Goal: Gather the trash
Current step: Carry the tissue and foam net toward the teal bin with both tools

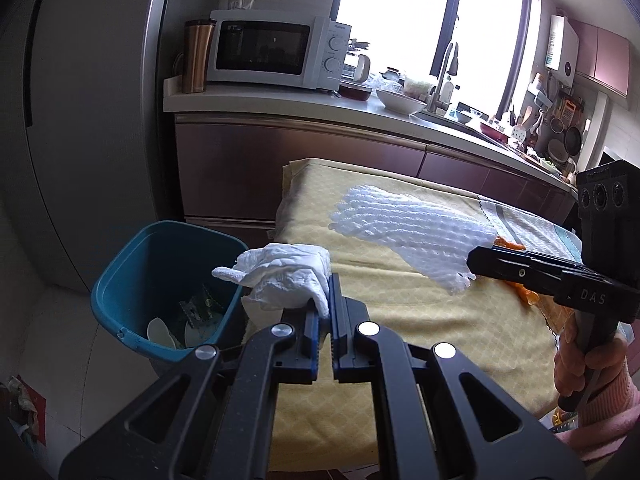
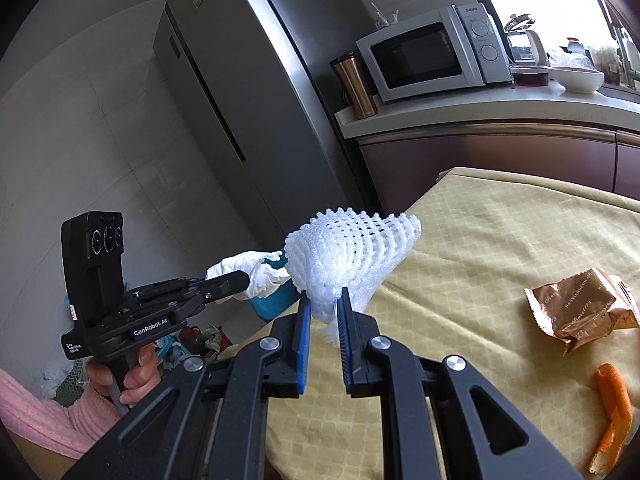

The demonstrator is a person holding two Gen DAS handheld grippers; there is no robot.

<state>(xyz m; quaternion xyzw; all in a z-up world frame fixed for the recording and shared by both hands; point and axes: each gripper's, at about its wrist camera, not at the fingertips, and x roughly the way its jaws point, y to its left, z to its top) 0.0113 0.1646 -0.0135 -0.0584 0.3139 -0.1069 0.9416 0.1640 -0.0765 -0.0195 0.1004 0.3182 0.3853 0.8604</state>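
A: Left gripper [image 1: 330, 300]?
B: Clamped tight on a crumpled white tissue [image 1: 284, 280], bunched out ahead of the fingertips and to their left.
A: Right gripper [image 2: 324, 304]?
B: Nearly closed, pinching the narrow end of a white foam fruit net [image 2: 352, 252], fanned out ahead of the jaws above the yellow tablecloth [image 2: 460, 280].
A: Beyond the tissue?
B: Blue trash bin [image 1: 160, 280] just past and below it, on the floor off the table's edge, with scraps already inside.
A: Right of the right gripper?
B: Gold snack wrapper [image 2: 584, 308] and orange peel [image 2: 612, 408] lying on the cloth, well apart from the jaws.
A: Farther off?
B: Kitchen counter with a white microwave [image 1: 276, 52].
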